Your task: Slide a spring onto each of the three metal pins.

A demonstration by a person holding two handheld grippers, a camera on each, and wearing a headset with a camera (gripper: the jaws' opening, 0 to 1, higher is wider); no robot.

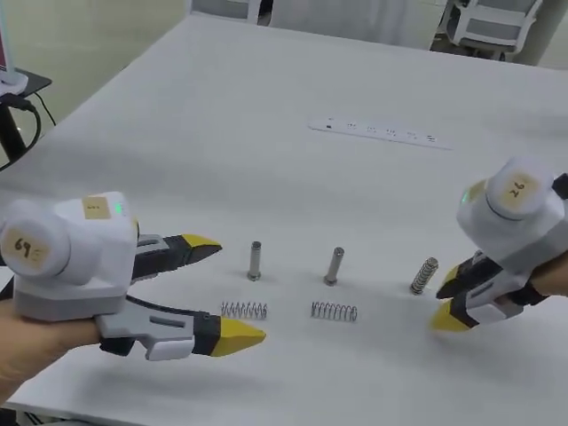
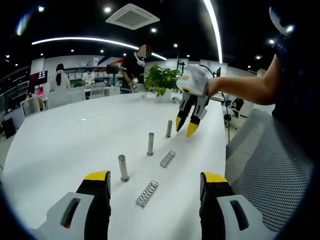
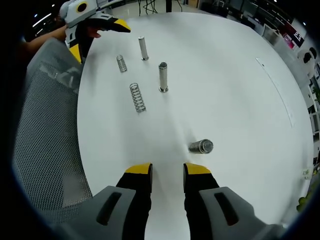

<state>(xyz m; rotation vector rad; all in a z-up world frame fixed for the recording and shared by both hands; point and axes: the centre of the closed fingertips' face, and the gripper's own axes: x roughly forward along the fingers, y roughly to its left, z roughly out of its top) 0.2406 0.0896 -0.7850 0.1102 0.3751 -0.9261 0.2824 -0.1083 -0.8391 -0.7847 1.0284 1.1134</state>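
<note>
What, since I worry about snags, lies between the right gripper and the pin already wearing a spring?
Nothing: bare table between the right gripper and the sprung pin, seen in the right gripper view.

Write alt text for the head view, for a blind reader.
Three metal pins stand in a row on a white table; the right one already wears a spring, while the left spring and middle spring lie loose before the left pin and middle pin. The left gripper, open, and right gripper, jaws narrowly apart, flank them, empty.

left gripper (image 1: 240, 288) gapes wide, right gripper (image 1: 438, 307) narrowly parted.
</note>
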